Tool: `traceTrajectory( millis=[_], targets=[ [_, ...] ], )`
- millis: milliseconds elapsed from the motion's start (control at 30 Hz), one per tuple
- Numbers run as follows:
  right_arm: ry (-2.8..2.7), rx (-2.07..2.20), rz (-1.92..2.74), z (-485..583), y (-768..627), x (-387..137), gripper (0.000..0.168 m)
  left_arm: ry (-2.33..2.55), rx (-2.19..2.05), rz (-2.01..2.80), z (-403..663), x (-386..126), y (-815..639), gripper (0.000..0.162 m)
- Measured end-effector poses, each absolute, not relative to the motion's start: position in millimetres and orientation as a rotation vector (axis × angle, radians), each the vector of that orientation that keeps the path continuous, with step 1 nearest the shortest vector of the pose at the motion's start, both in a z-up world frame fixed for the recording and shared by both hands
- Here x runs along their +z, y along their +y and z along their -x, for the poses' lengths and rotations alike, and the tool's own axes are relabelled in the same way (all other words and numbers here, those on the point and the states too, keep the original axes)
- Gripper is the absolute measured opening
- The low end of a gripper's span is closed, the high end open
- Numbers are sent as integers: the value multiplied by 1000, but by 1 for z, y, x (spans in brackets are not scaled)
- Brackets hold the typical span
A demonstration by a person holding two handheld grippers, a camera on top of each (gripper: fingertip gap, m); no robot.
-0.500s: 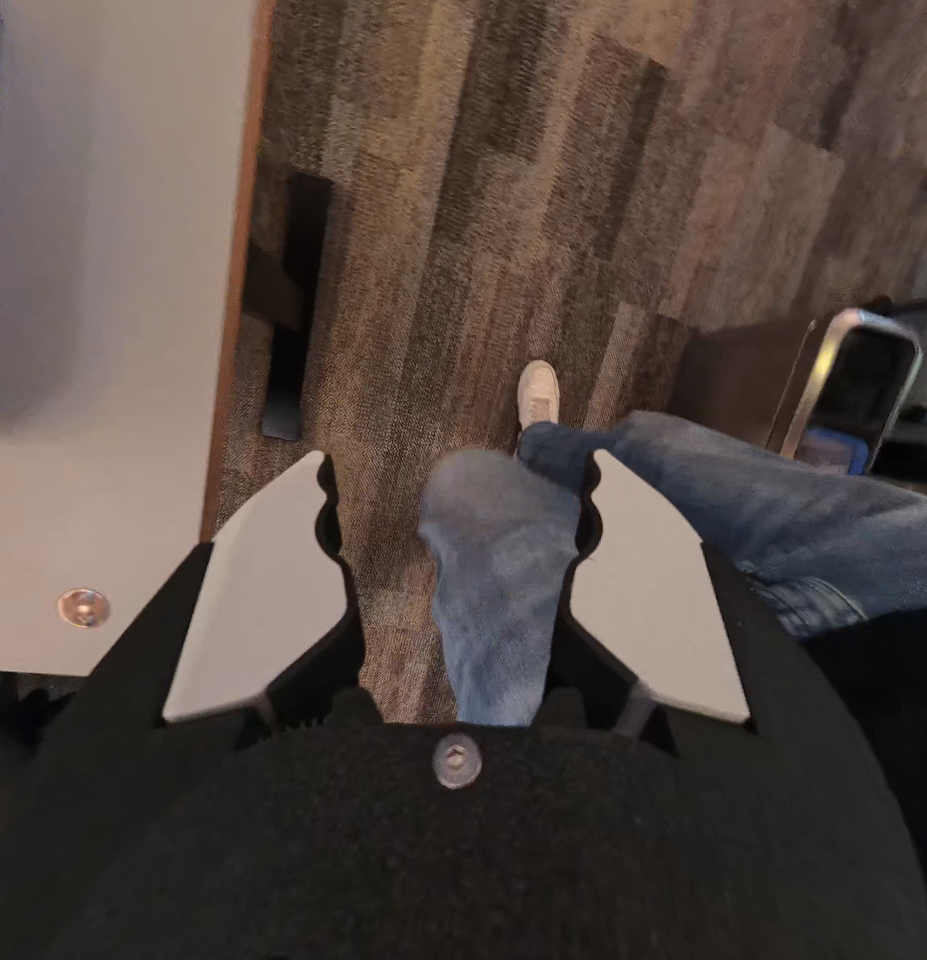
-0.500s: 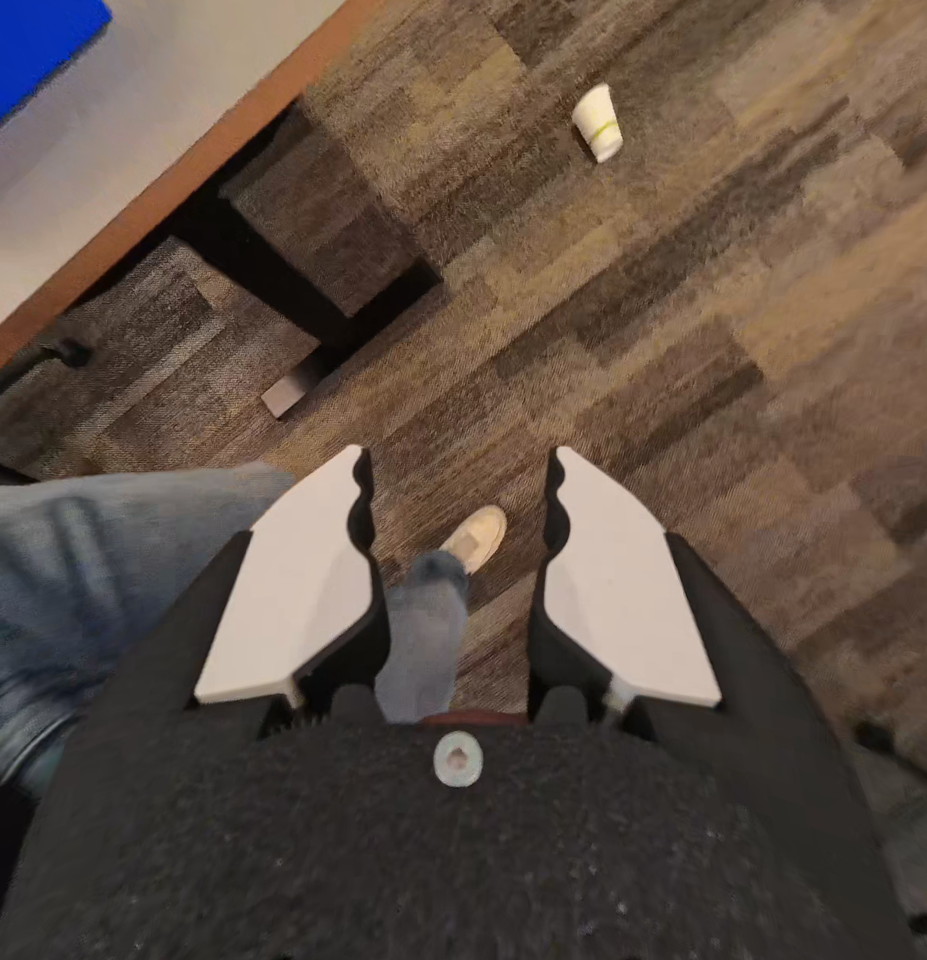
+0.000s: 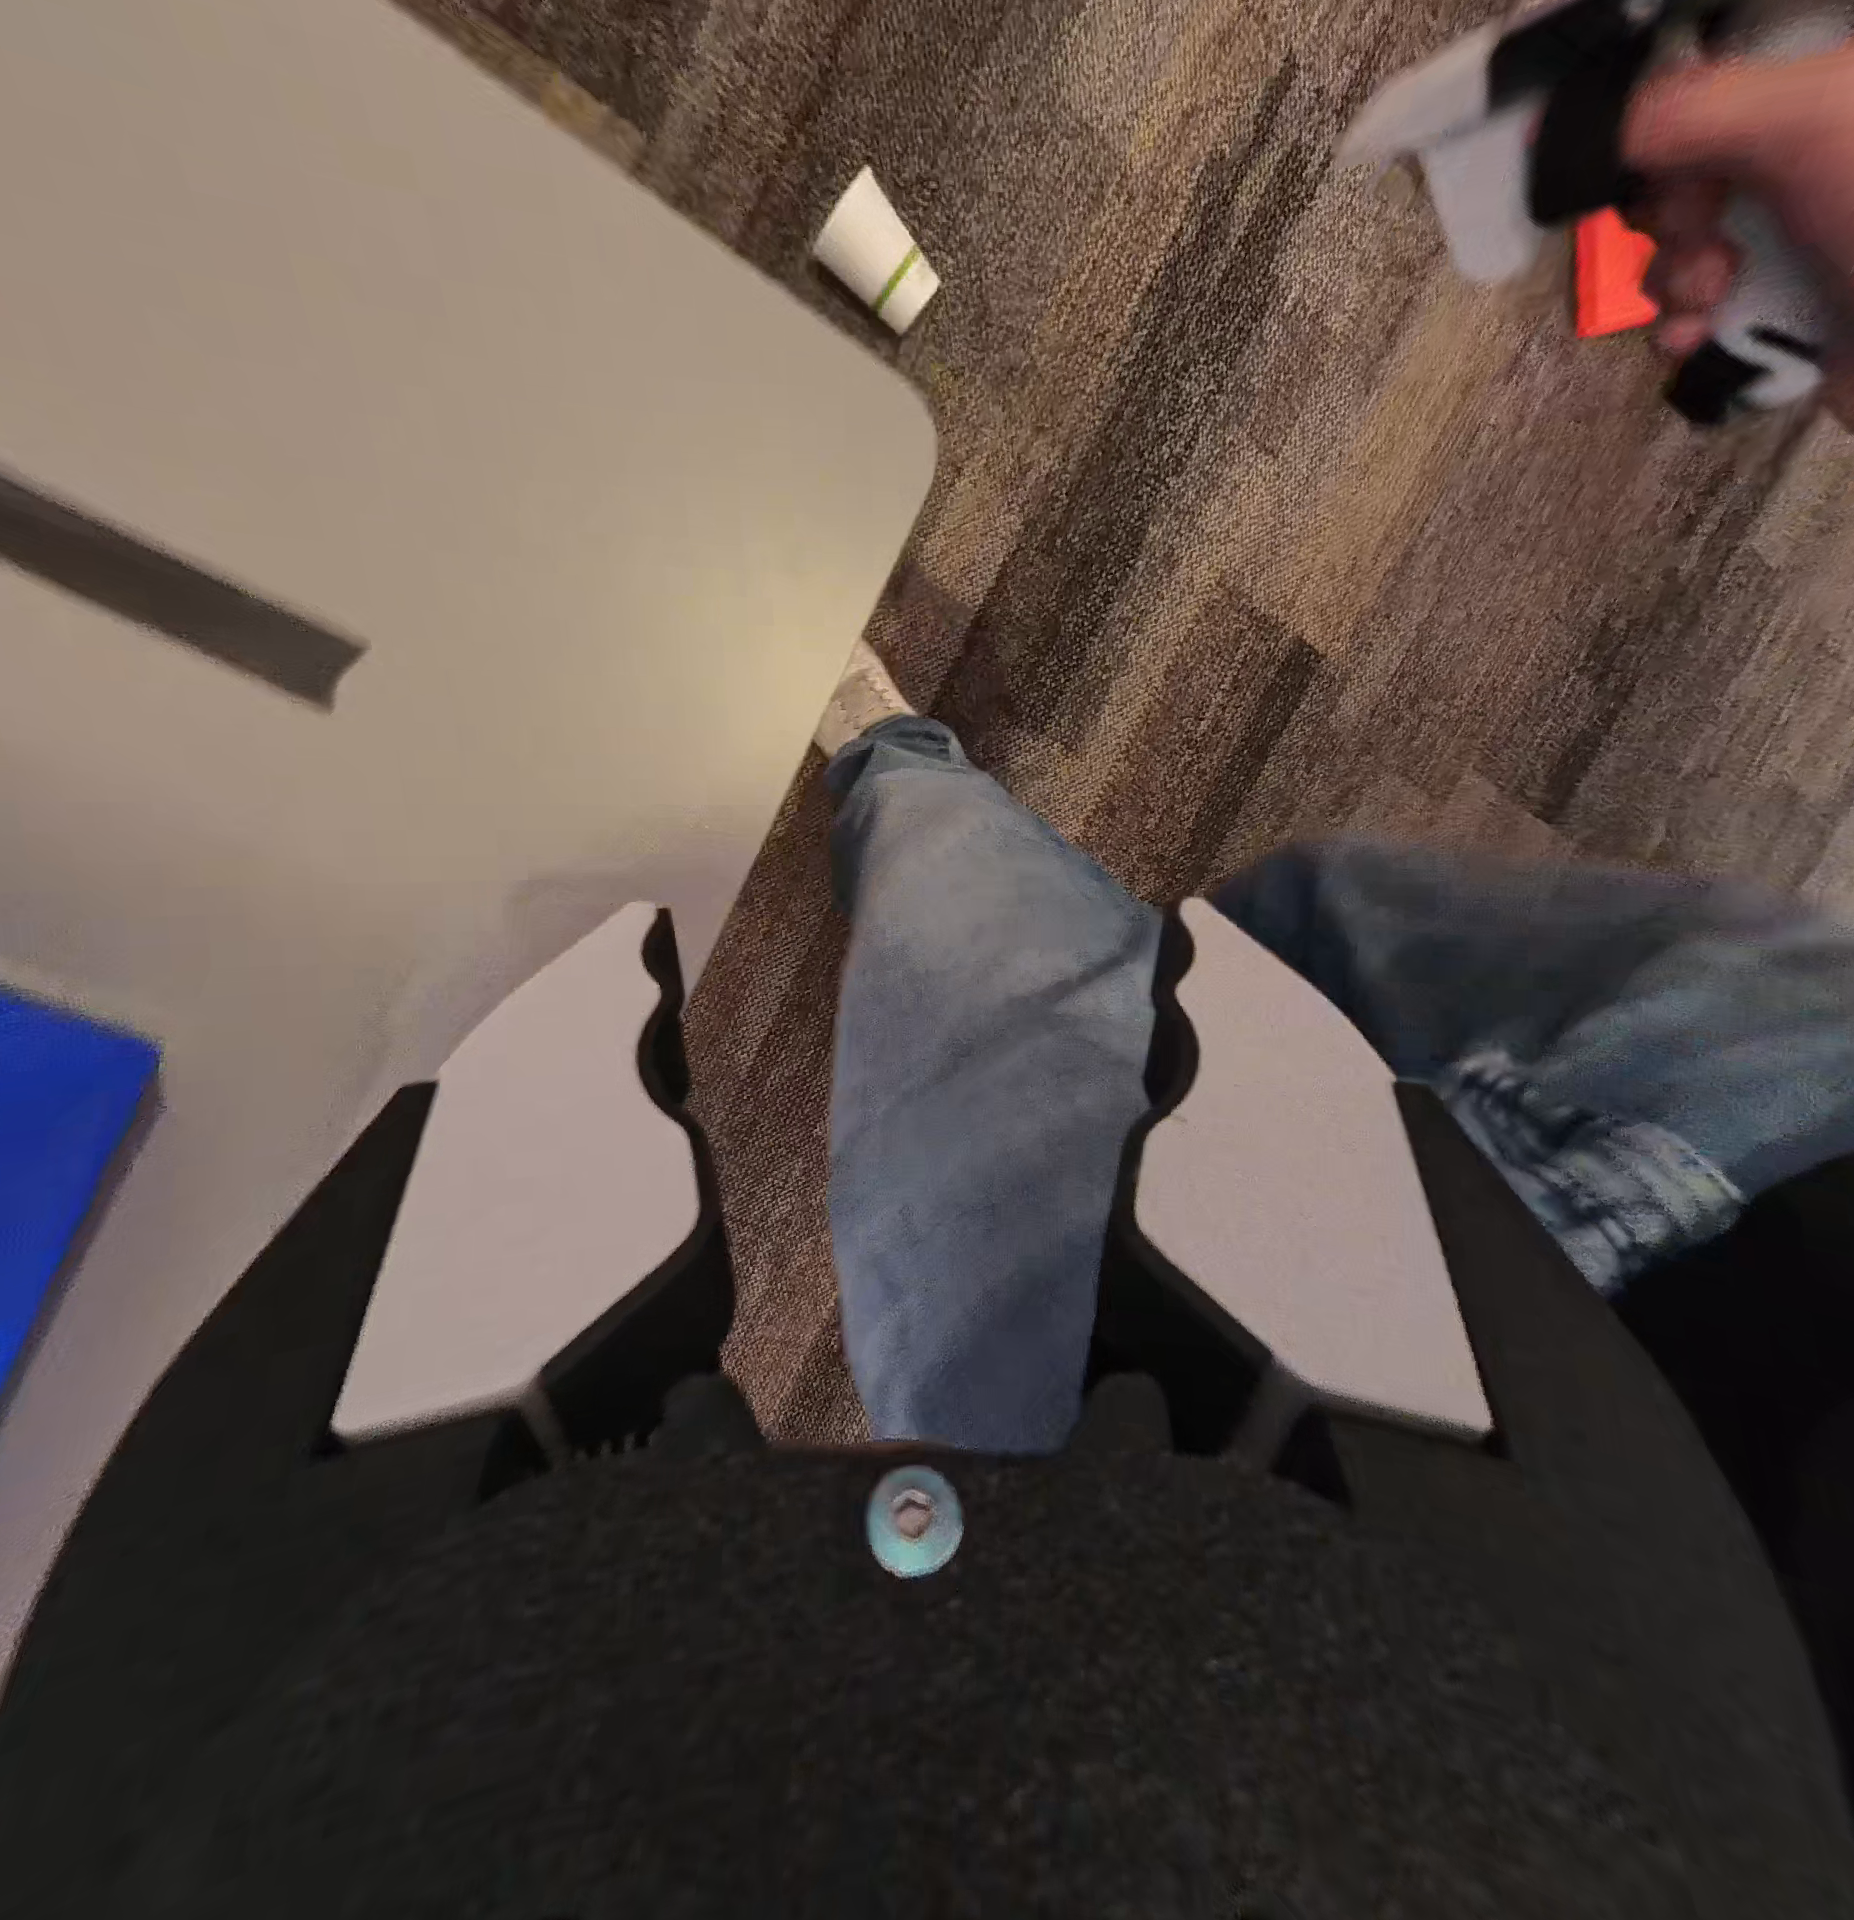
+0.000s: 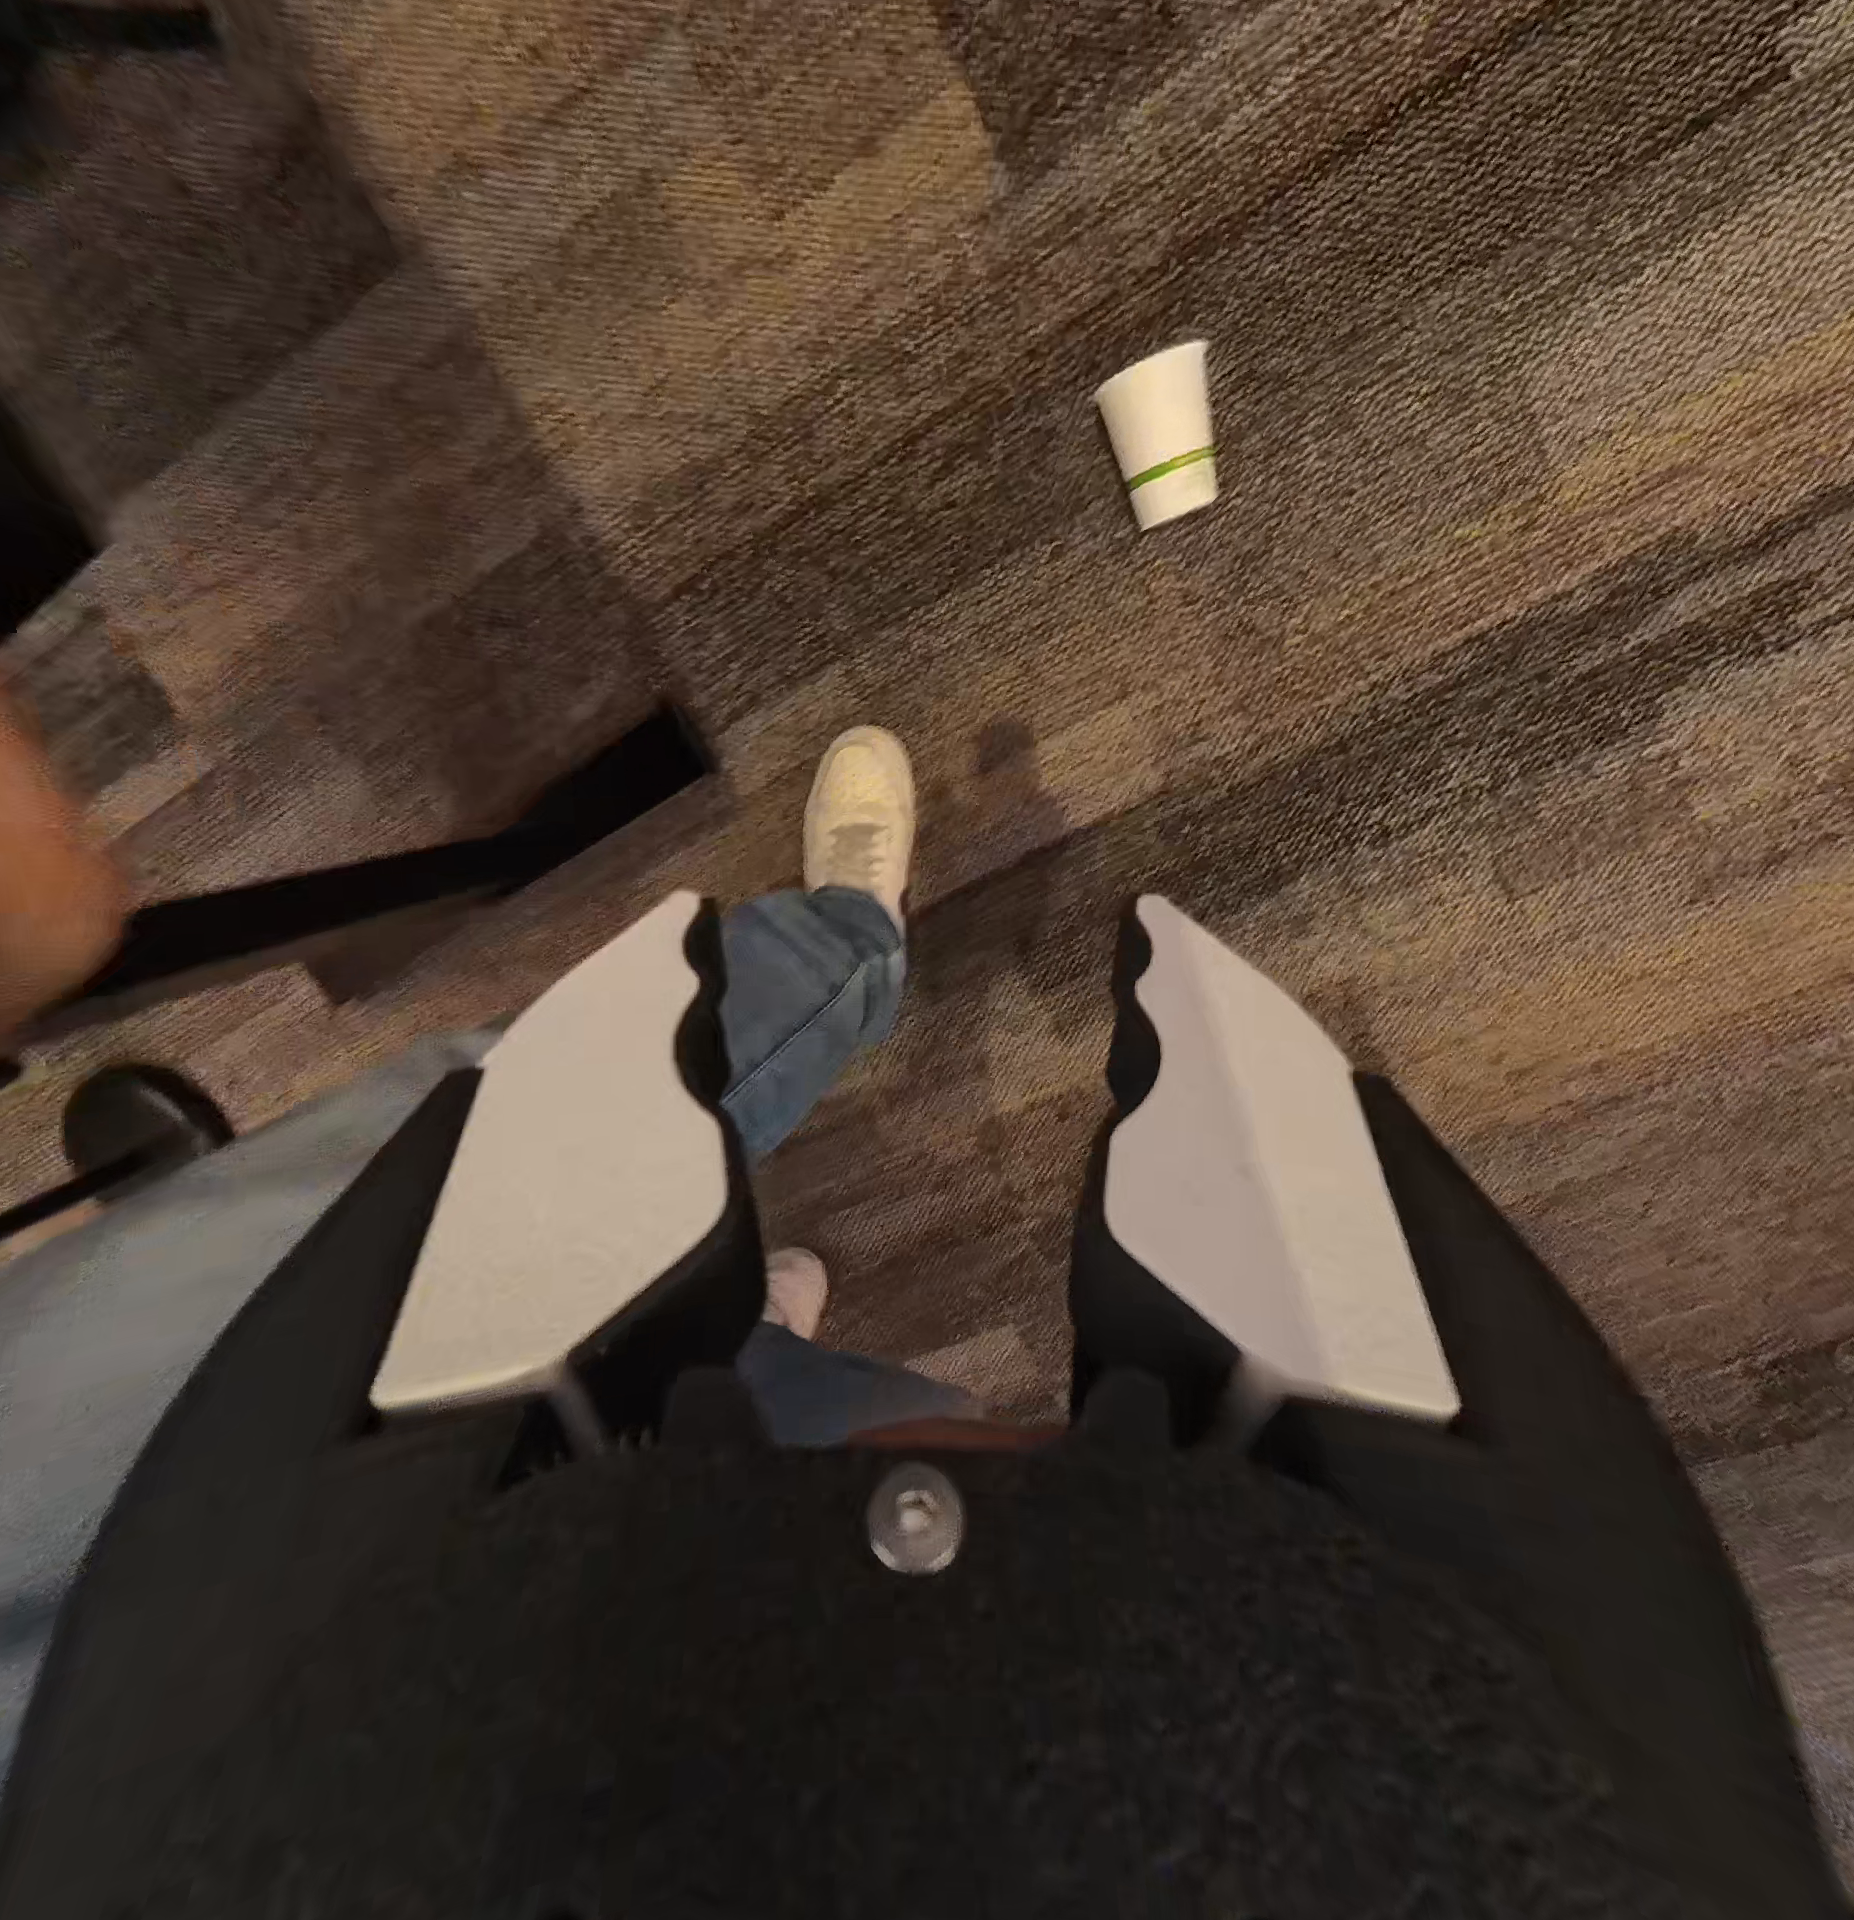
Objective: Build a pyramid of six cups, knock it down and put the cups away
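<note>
Both cameras have swung since half a second ago: the cup (image 4: pixel 1160 433), then small and far up the right wrist view, now lies larger and closer ahead of the right gripper (image 4: pixel 915 940), and it has come into the left wrist view too, just past the rounded corner of the desk (image 3: pixel 507 499). It is a white paper cup with a thin green band, on its side on the brown carpet (image 4: pixel 1422 831), well apart from both tools. The right gripper's fingers (image 4: pixel 1229 1132) stand apart with nothing between them but the person's jeans and a pale shoe (image 4: pixel 861 816) far below; the left gripper (image 3: pixel 915 940) is likewise spread and empty, hanging over the desk edge and a denim leg (image 3: pixel 985 1091). A blue sheet (image 3: pixel 40 1195) lies at the desk's near left. In the left wrist view the person's hand (image 3: pixel 1775 197) shows blurred at top right, holding the other tool with an orange part on it. As I judge it, the pyramid has been knocked down and clearing up is under way: this stray cup is still to be fetched from the floor, and the other five are out of sight, so I cannot say where they are. Faint marks sit by the green band, too small to read.
</note>
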State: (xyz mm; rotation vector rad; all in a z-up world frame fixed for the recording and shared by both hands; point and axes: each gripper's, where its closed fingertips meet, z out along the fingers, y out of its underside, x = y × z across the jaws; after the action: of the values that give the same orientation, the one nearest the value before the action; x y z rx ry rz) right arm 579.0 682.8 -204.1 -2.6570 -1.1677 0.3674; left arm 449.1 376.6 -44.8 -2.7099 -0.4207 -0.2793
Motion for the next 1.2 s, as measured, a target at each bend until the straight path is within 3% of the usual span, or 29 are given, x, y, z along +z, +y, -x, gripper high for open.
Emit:
traceTrajectory(
  millis=[133,367,567,700,800,933,1067,1200],
  targets=[
    [-1172,357,2749,-532,789,-304,71,-470,-261,2787,-438,-71,414,87],
    [-1382,252,2937,-486,902,-529,72,-768,-262,2952,-462,-91,392,83],
    [-1424,241,3068,-450,954,-704,65,-1062,-252,3083,-512,-117,391,80],
    [-1503,209,3128,-424,979,-786,55,-1172,-338,3181,-546,-146,407,86],
    [-1700,44,3213,-422,981,-820,47,-1280,-437,3158,-565,-157,433,86],
    [-2000,-286,3254,-437,976,-829,10,-1389,-509,3066,-564,-160,478,89],
    [-2027,-318,3282,-437,967,-810,3,-1413,-448,2996,-545,-152,506,87],
    [-2033,-150,3217,-430,961,-758,2,-1432,-406,2937,-541,-135,514,86]
  ],
)
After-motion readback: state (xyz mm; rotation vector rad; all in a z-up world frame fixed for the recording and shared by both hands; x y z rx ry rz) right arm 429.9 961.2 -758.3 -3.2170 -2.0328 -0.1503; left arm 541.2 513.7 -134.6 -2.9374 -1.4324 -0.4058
